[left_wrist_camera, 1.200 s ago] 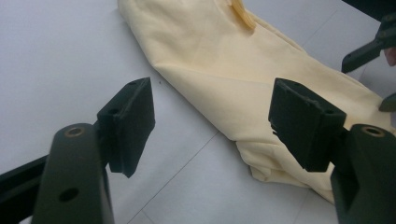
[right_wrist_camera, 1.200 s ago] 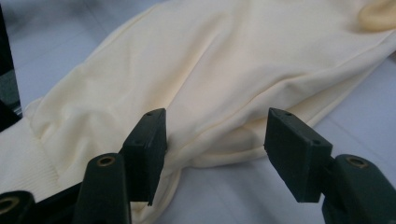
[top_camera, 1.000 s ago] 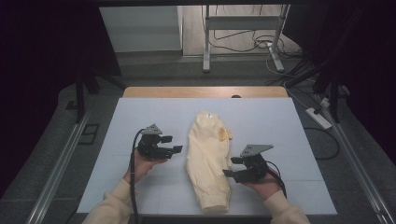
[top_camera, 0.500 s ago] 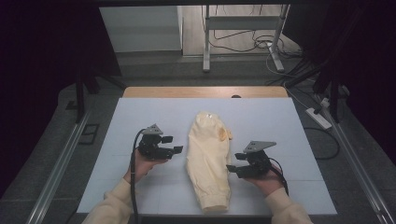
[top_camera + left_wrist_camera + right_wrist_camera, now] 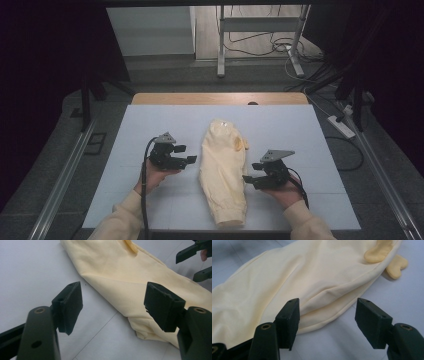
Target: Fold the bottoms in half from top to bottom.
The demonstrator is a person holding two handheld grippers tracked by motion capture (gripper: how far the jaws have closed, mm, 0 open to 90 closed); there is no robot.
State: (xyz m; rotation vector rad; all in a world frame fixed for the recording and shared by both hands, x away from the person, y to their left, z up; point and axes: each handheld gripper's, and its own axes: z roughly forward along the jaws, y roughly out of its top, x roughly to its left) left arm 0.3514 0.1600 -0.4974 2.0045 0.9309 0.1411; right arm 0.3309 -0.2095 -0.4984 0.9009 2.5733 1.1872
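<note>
The left gripper is hovering with its jaws spread wide and nothing between them, released, just off the 9 o'clock side of the pale yellow garment. In the left gripper view its flat black pads are standing apart over the white table cover, with the cloth's folded edge lying ahead toward 1 o'clock. The right gripper is likewise gaping and gripping nothing, sitting just beside the garment's 3 o'clock edge; in the right gripper view the rolled hem is running between its two pads without either pad pressing on it. The garment is lying folded into a long, narrow bundle at the middle of the table, soft and smooth with gentle creases. A darker yellow rounded tab is sticking out near its far end.
</note>
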